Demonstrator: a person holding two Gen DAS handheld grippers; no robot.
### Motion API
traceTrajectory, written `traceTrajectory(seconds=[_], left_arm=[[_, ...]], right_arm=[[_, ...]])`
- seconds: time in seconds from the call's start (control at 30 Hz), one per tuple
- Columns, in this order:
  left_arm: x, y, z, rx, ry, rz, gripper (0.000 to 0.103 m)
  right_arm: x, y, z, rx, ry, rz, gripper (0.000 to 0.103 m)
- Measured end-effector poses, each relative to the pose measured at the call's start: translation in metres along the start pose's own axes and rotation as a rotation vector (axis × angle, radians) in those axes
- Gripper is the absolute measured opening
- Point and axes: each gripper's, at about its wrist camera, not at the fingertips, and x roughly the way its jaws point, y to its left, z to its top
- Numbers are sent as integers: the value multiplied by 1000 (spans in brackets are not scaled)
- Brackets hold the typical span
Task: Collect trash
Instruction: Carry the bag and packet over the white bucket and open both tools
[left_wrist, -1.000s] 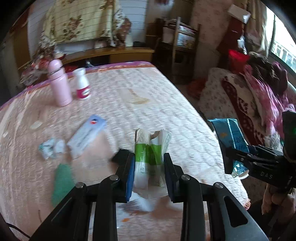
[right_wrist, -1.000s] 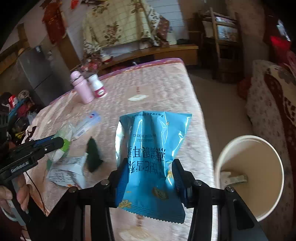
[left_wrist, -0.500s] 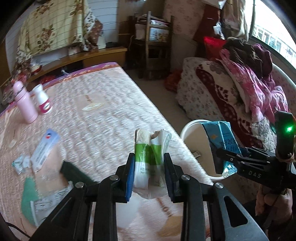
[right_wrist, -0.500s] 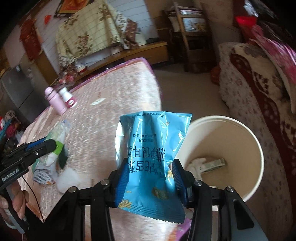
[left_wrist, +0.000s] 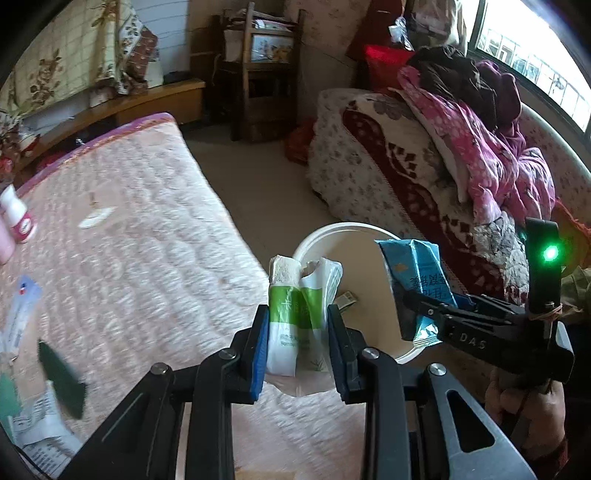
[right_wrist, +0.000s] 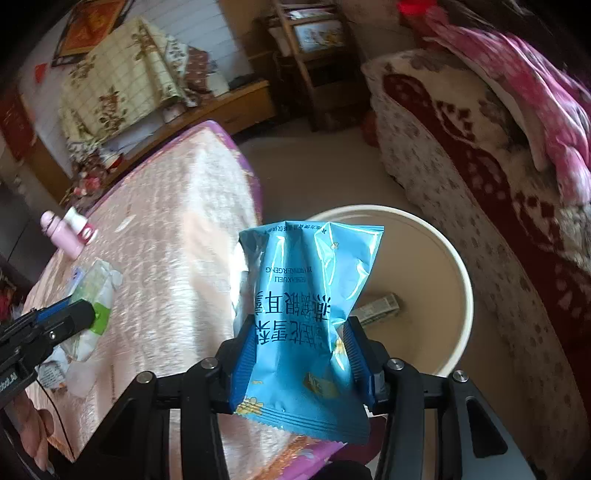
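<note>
The blue packet (right_wrist: 306, 314) is glossy foil-like film, creased, with a silvery inner side. The green-and-white wrapper (left_wrist: 301, 314) is thin, soft plastic, crumpled at its top. The bucket (right_wrist: 458, 280) is smooth cream plastic with a faint sheen. The table cover (left_wrist: 140, 236) is quilted pink cloth with a slight shine. Both grippers, left (left_wrist: 297, 349) and right (right_wrist: 301, 363), have matt black plastic arms, ribbed blue pads and bright metal screws. The sofa (left_wrist: 388, 173) wears flowered, matt cloth. The shelf (right_wrist: 314, 70) is dark wood.
</note>
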Motion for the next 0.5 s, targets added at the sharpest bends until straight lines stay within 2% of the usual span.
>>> traceTrajectory(seconds=[0.37,0.47,0.5], left_arm=[[52,-27,12,4,54,-29,31],[62,-30,15,-1,60,-35,34],[64,-30,15,-6,59,-36,40]], right_arm=[[25,-41,-1,102,9,-86,54],[27,-49,1,126,0,-110,59],[27,-51,2,137,-4,-118,64]])
